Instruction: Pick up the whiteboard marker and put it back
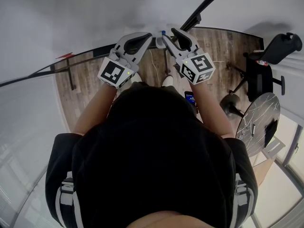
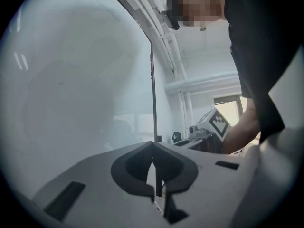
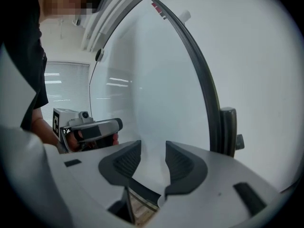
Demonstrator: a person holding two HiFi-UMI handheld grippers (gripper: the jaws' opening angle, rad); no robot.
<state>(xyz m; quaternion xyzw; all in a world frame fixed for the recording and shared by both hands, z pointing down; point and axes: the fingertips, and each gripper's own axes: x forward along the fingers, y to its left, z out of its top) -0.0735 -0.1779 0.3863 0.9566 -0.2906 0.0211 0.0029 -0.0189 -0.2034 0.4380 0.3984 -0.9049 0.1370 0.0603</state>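
A large whiteboard (image 1: 71,18) stands right in front of me, filling the left gripper view (image 2: 71,94) and the right gripper view (image 3: 156,80). Both grippers are raised side by side against it. My left gripper (image 1: 150,36) (image 2: 152,146) has its jaws pressed together; I see nothing clearly held in them. My right gripper (image 1: 175,32) (image 3: 153,144) is open, with only bare board showing between its pads. A small white thing with a blue tip (image 1: 161,36), possibly the whiteboard marker, shows between the two gripper tips; I cannot tell what it rests on.
The whiteboard's dark frame (image 3: 199,75) runs close to the right gripper, with a bracket (image 3: 228,127) on it. A black office chair (image 1: 266,65) and a round marbled table (image 1: 259,122) stand at the right on the wooden floor (image 1: 85,80).
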